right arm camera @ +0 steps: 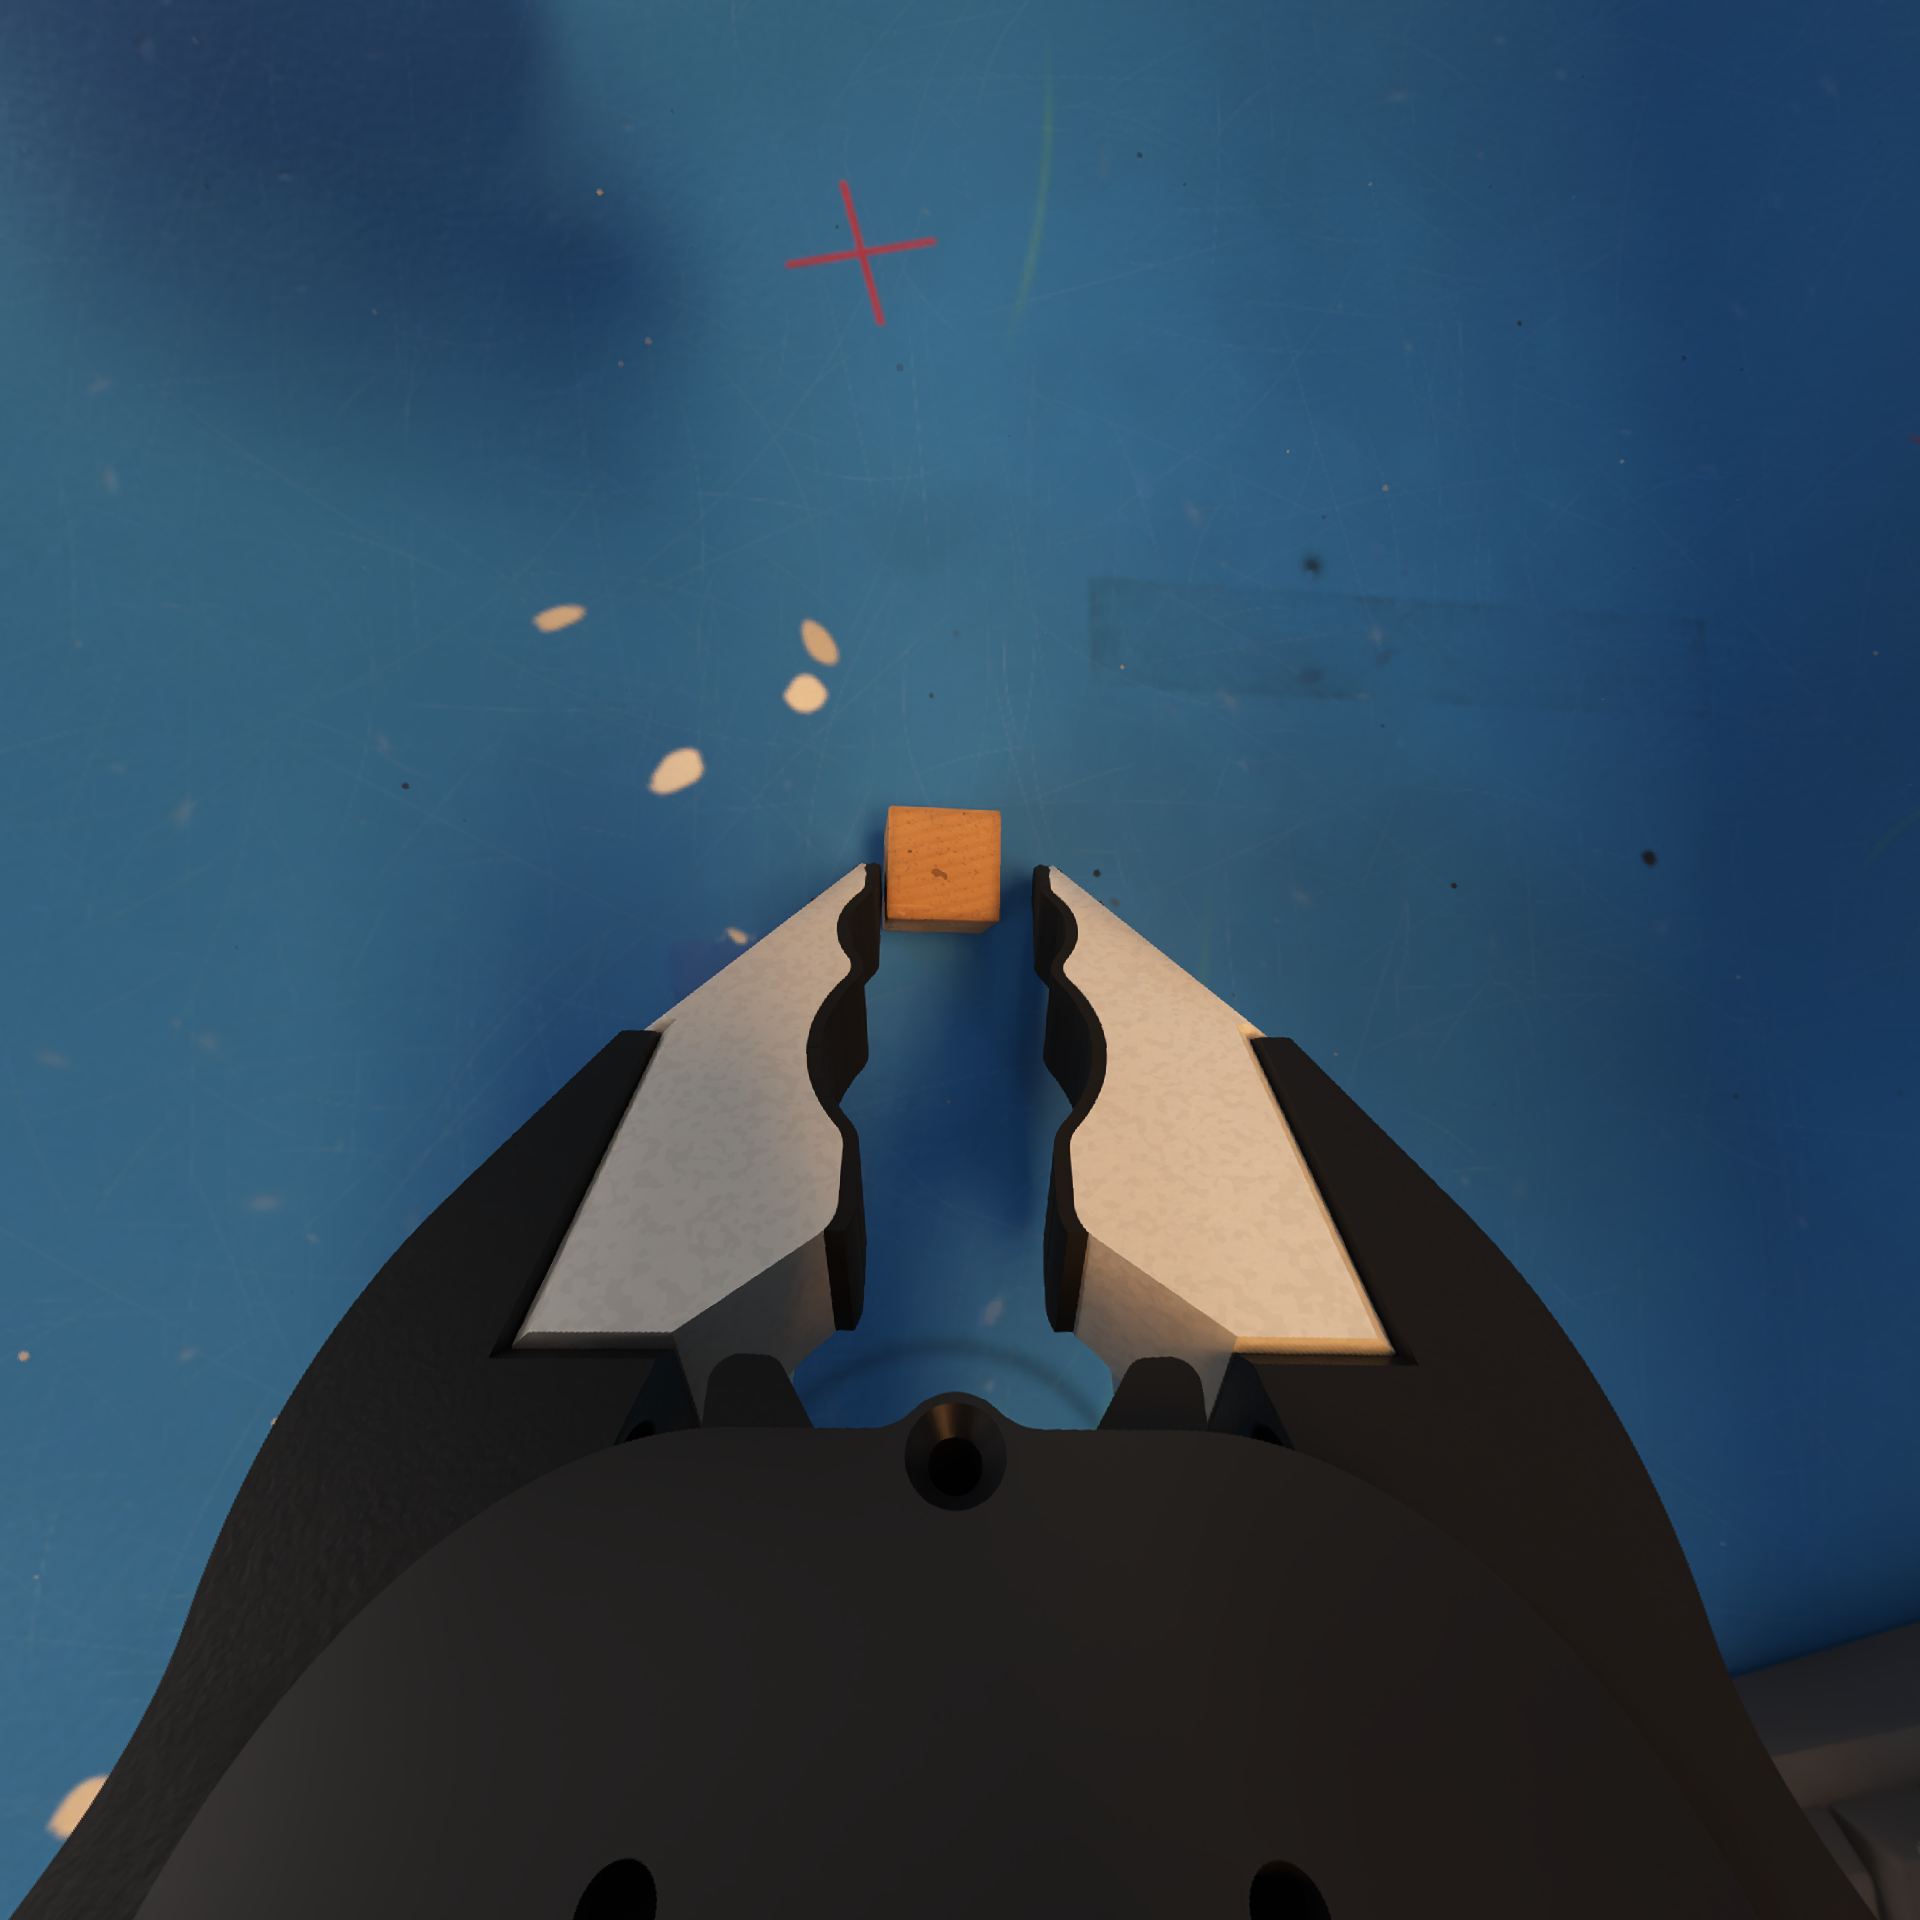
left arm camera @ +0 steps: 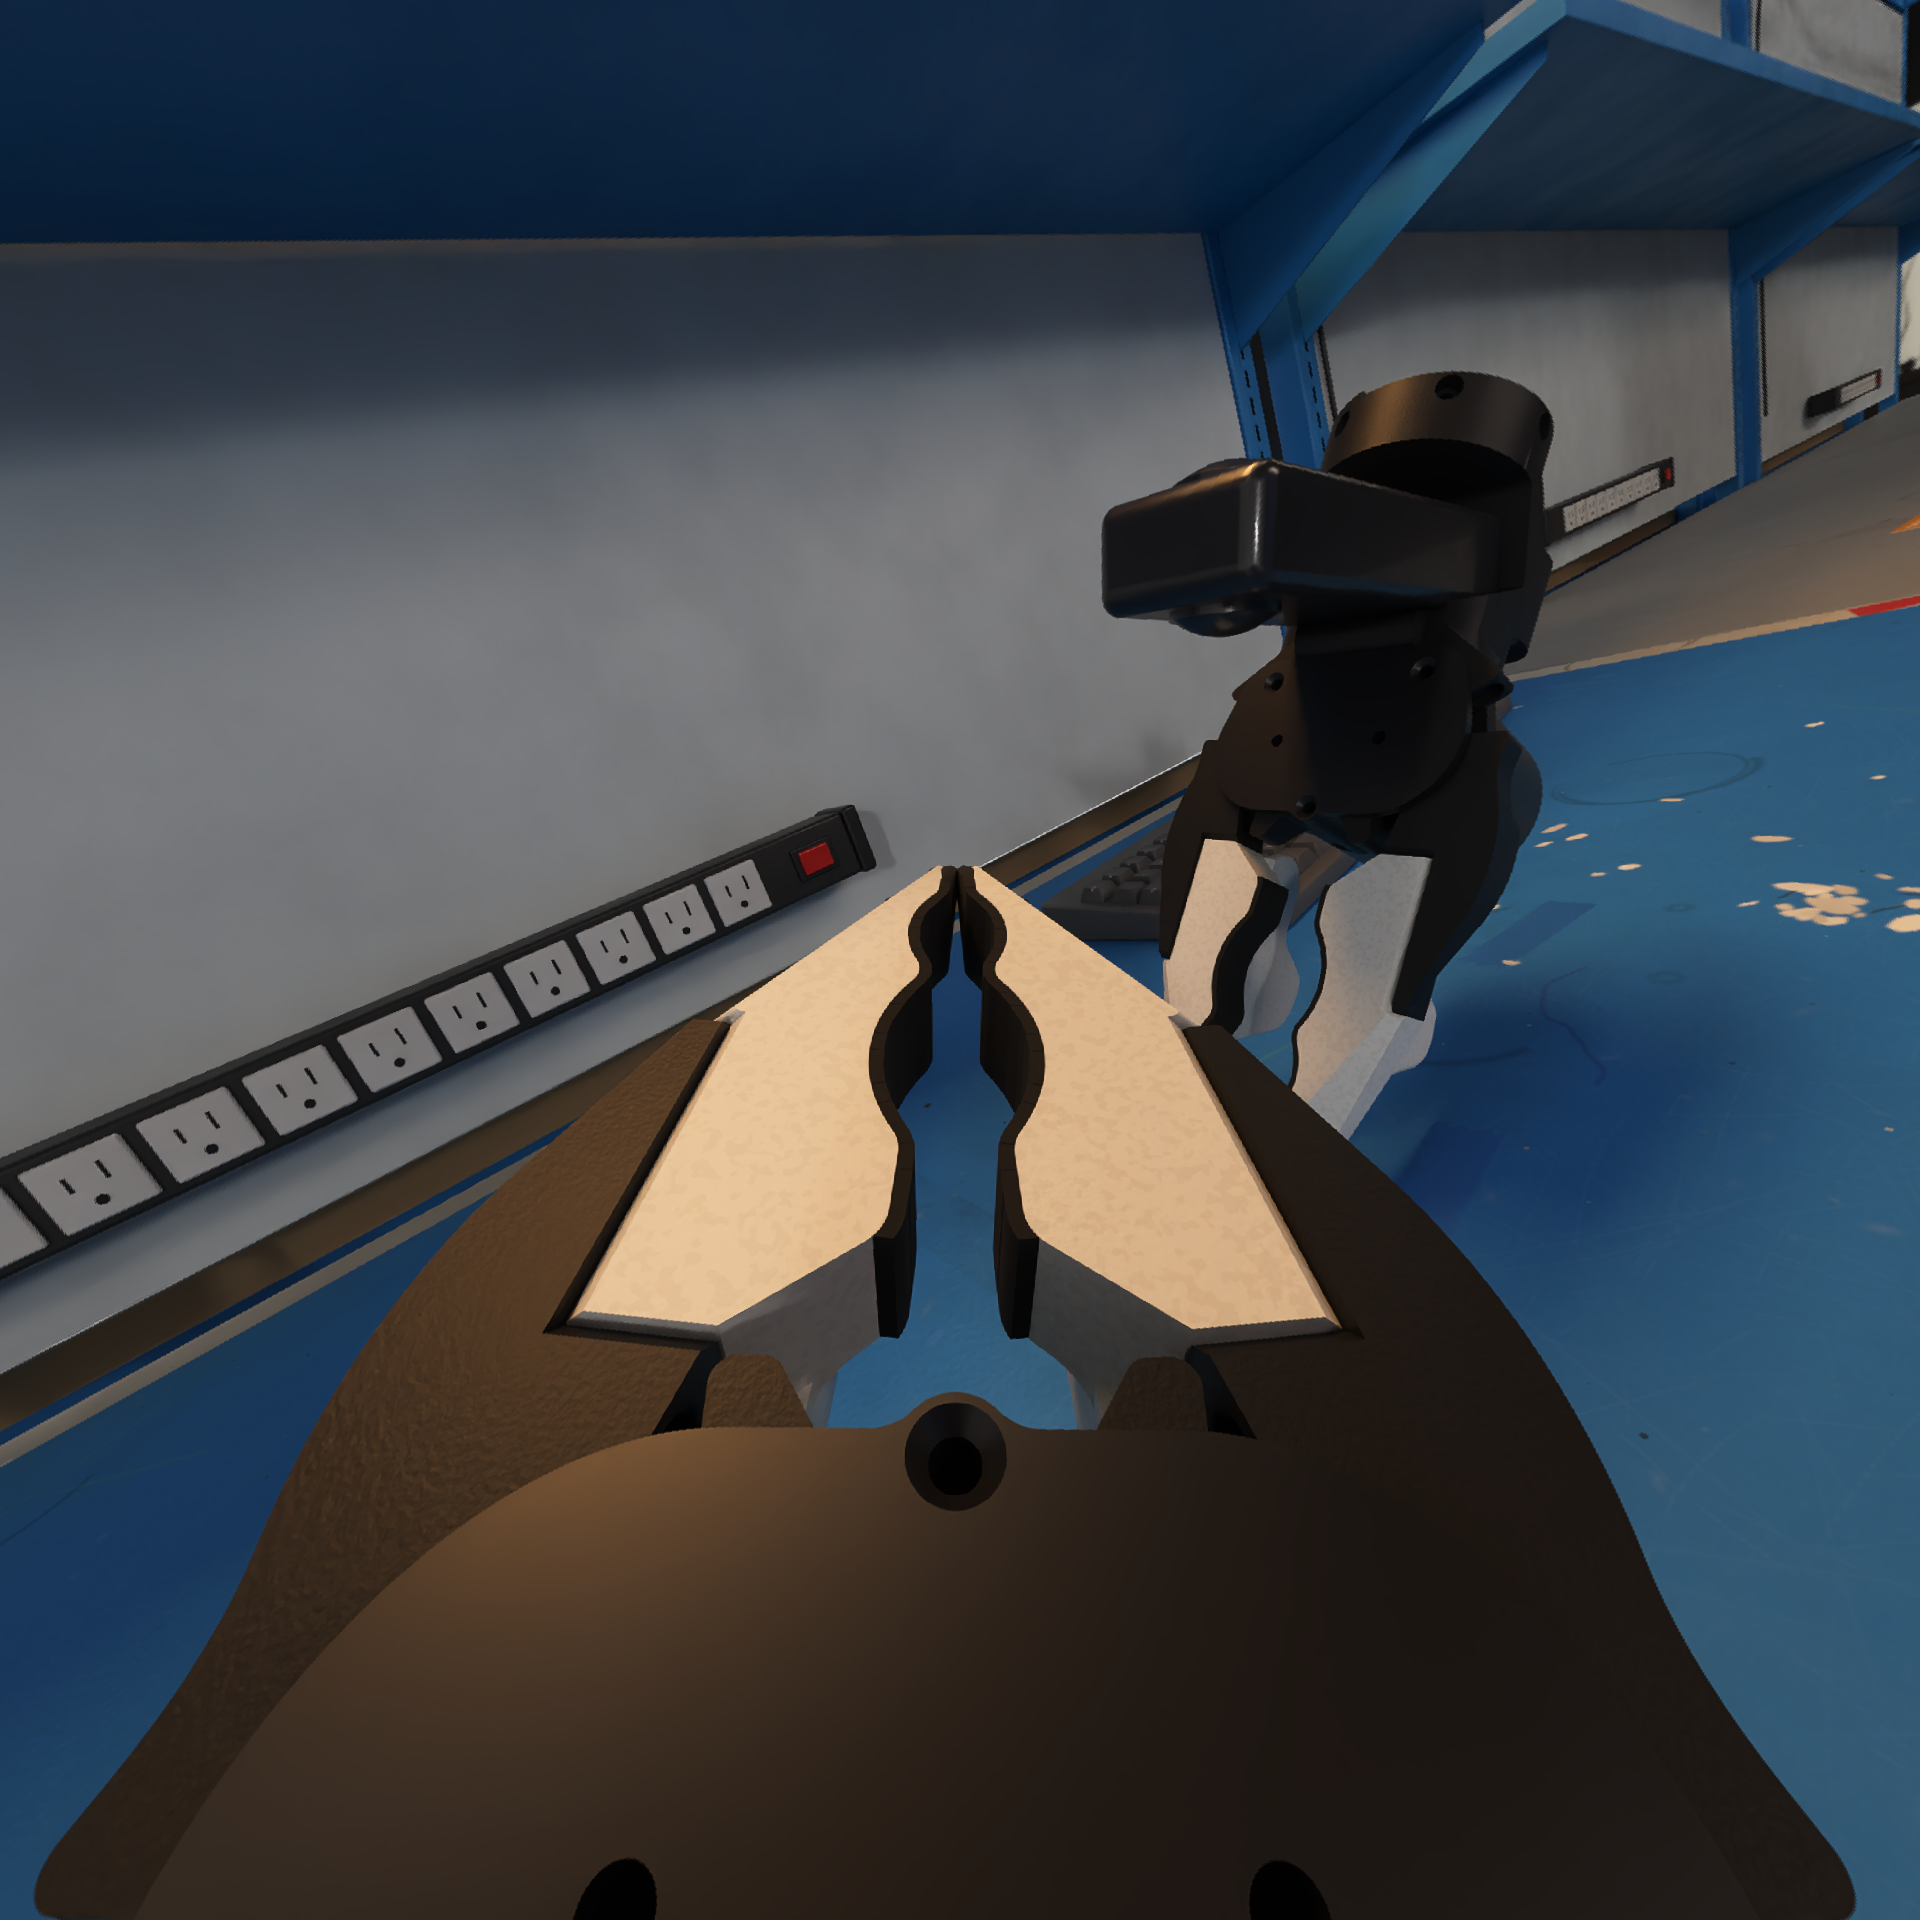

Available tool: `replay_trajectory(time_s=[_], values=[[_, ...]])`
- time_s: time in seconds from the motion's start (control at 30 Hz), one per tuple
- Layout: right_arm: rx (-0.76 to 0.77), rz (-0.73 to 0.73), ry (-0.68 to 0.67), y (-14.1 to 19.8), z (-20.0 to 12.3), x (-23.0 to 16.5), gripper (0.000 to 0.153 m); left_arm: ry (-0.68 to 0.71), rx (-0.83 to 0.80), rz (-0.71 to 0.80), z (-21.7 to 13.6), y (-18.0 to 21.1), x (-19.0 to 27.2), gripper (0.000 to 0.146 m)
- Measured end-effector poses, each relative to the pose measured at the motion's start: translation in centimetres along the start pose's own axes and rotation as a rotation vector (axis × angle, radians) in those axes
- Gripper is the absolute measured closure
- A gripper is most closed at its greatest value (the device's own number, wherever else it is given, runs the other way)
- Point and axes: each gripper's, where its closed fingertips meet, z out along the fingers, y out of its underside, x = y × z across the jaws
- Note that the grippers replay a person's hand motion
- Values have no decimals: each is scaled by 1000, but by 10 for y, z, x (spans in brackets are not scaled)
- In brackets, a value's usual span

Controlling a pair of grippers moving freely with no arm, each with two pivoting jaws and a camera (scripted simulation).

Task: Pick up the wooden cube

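The small orange wooden cube rests on the blue table top, seen in the right wrist view. My right gripper is open and points down at it. The cube lies between the fingertips, close to the left fingertip, with a gap to the right one. My left gripper is shut and empty, with its tips together above the table near the back wall. The right gripper also shows in the left wrist view, to the right. The cube is hidden in that view.
A power strip runs along the grey back wall. A dark keyboard lies behind the right gripper. A blue shelf frame stands at the back right. A red cross mark and pale chipped spots lie beyond the cube.
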Motion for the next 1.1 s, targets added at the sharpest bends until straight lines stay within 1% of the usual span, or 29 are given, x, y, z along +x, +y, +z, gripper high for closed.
replay_trajectory(time_s=[0.13,0.2,0.37,0.5,0.67,0.8,0.9,1.1], values=[[18,17,1,-2,2,-2,125,3,-8,-1,1,2,0,146],[20,17,2,-2,2,-3,130,5,-11,-3,1,2,1,146],[22,21,19,-3,2,-4,131,4,-15,-2,2,3,0,146],[7,-4,50,-1,-1,-7,131,5,-16,-10,2,4,0,146],[46,32,120,-5,-16,-11,131,-7,-16,-16,2,4,-3,146],[72,74,137,-11,-28,-32,131,-13,-12,-33,2,4,-5,146],[91,94,178,-14,-32,-49,131,-13,-11,-48,2,4,-5,146],[99,137,245,-16,-25,-86,131,-12,-10,-57,2,4,-6,146]])
